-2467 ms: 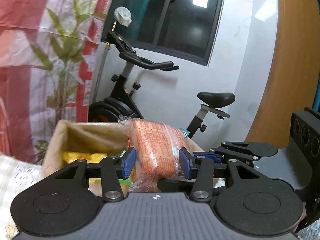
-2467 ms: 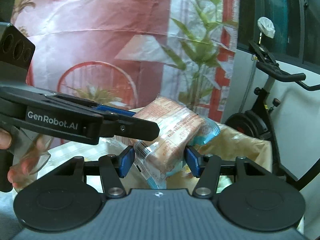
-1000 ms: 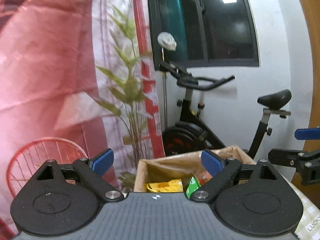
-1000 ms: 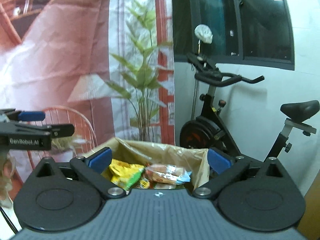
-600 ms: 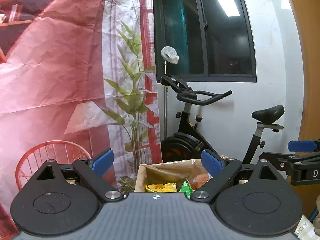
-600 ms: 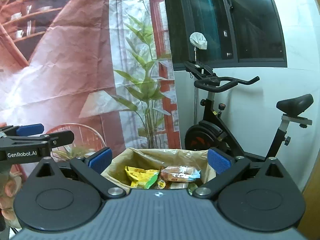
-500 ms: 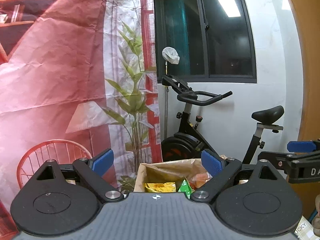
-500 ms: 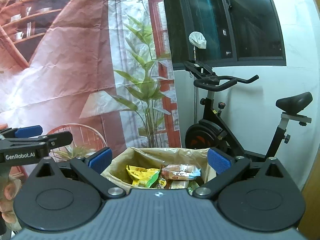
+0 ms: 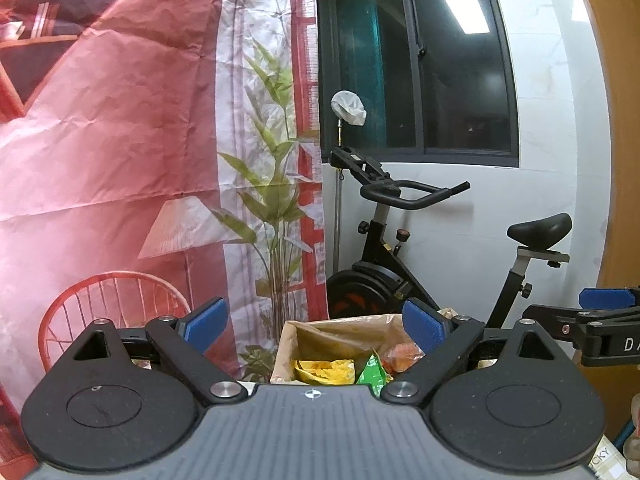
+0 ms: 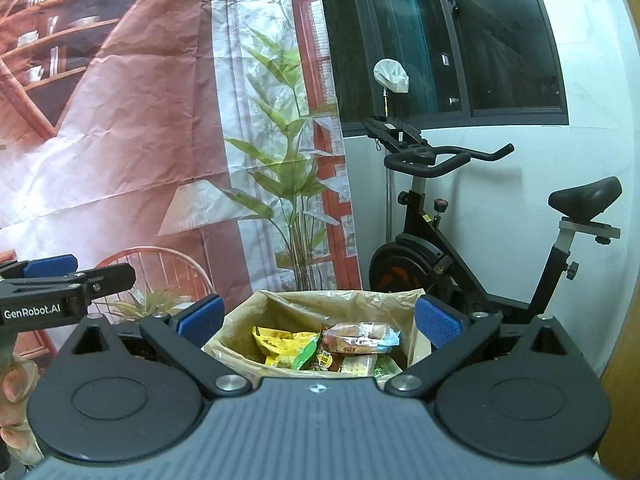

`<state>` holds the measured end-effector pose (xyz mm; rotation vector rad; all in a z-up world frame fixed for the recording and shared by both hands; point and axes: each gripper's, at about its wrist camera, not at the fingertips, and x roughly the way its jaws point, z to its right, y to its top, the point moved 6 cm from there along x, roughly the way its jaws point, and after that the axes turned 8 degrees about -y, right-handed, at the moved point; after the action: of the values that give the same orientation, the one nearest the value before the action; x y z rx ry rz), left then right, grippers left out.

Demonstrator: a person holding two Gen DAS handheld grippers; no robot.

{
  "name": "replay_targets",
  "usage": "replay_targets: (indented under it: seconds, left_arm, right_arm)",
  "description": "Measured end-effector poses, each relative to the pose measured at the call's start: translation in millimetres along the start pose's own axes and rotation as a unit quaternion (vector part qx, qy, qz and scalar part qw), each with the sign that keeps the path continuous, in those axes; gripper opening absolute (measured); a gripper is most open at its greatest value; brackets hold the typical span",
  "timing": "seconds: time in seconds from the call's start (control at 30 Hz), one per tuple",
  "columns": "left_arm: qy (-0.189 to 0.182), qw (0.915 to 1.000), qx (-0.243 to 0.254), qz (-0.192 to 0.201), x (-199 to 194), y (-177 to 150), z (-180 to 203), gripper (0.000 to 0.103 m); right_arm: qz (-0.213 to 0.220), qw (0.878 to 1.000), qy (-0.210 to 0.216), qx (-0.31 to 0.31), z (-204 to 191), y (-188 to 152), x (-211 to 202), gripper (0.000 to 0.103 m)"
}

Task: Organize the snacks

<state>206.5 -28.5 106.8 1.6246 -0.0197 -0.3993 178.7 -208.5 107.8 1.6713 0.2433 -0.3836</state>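
Both of my grippers are empty with jaws spread wide — the left gripper (image 9: pixel 316 326) and the right gripper (image 10: pixel 318 320) each frame the brown paper bag (image 10: pixel 280 310) just ahead; inside it lie a yellow snack packet (image 10: pixel 280 342), a green packet (image 10: pixel 306 354), an orange-wrapped biscuit pack (image 10: pixel 360 334) and a pale cracker pack (image 10: pixel 354 365), so I judge the packing largely done; whether snacks remain outside I cannot tell; an exercise bike (image 10: pixel 460 240) stands behind the bag — well apart, nothing blocks my way.
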Motion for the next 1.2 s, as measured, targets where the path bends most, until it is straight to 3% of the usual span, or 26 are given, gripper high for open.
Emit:
replay_targets:
  seconds: [1.2]
  left_arm:
    - [0.01,0.9996,-0.018,-0.02,-1,-13,-4,0.096]
  right_arm:
    - [-0.015,1.0,0.0,0.005,-2,-9,5,0.103]
